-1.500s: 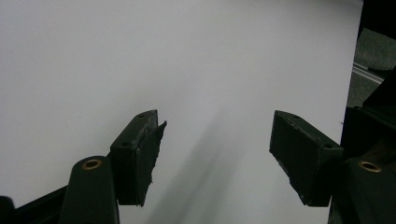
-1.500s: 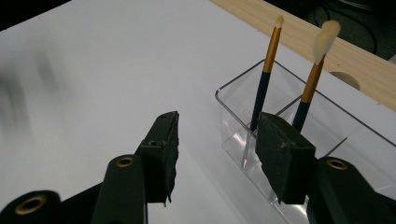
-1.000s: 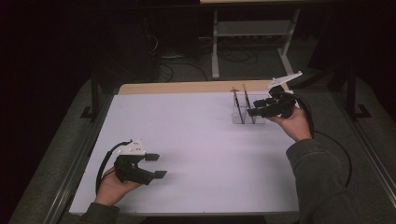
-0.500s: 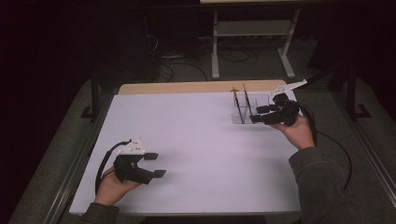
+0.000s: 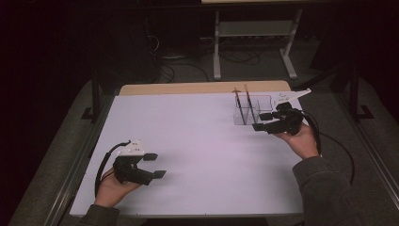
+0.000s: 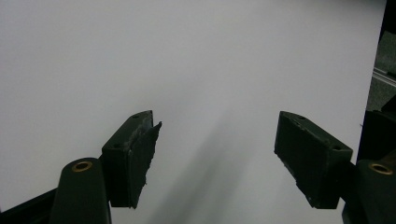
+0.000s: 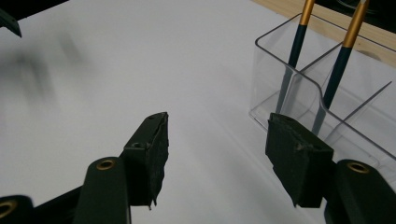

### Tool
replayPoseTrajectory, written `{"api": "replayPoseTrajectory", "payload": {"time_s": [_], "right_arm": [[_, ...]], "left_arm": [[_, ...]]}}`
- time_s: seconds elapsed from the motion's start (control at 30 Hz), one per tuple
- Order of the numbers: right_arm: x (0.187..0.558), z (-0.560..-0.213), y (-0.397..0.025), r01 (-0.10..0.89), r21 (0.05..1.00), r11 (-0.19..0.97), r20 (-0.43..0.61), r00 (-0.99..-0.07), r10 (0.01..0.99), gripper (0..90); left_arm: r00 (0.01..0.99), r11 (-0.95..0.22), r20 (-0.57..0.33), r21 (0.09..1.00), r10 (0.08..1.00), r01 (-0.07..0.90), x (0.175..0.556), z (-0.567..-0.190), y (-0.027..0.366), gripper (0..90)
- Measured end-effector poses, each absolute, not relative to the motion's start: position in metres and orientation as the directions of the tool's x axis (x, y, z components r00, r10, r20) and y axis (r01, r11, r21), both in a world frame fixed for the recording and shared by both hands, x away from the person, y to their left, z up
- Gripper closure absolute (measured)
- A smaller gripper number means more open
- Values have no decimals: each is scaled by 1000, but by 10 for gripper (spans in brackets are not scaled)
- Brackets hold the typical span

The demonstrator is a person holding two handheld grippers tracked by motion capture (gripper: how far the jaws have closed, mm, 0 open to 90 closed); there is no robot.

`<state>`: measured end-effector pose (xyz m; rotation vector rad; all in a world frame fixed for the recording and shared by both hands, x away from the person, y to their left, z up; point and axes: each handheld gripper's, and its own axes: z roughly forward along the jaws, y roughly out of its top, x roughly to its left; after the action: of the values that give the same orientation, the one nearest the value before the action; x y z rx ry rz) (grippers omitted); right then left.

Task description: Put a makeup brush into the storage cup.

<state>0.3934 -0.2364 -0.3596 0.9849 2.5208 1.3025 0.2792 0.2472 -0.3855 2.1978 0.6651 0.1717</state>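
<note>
Hovering with its jaws apart and empty, the right tool (image 5: 264, 121) sits just beside a clear plastic divided organizer (image 5: 254, 109) at the far right of the white desk (image 5: 197, 141). Two dark brushes with gold ferrules (image 7: 299, 37) stand upright in the organizer's near compartments, handles leaning against the walls. The left tool (image 5: 154, 165) rests near the desk's front left corner, jaws also apart and holding nothing — well apart from the organizer; the step in hand looks like a reach for a brush or the holder, so the next move likely calls for lining the right jaws around one slim handle before closing.
</note>
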Motion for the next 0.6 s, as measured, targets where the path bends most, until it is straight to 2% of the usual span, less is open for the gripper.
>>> {"api": "replayPoseTrajectory", "payload": {"time_s": [0.6], "right_arm": [[369,-368,-240,486,777,400,168,-773,612,323]], "left_arm": [[840,-518,-93,749,535,413,279,-387,251,267]]}}
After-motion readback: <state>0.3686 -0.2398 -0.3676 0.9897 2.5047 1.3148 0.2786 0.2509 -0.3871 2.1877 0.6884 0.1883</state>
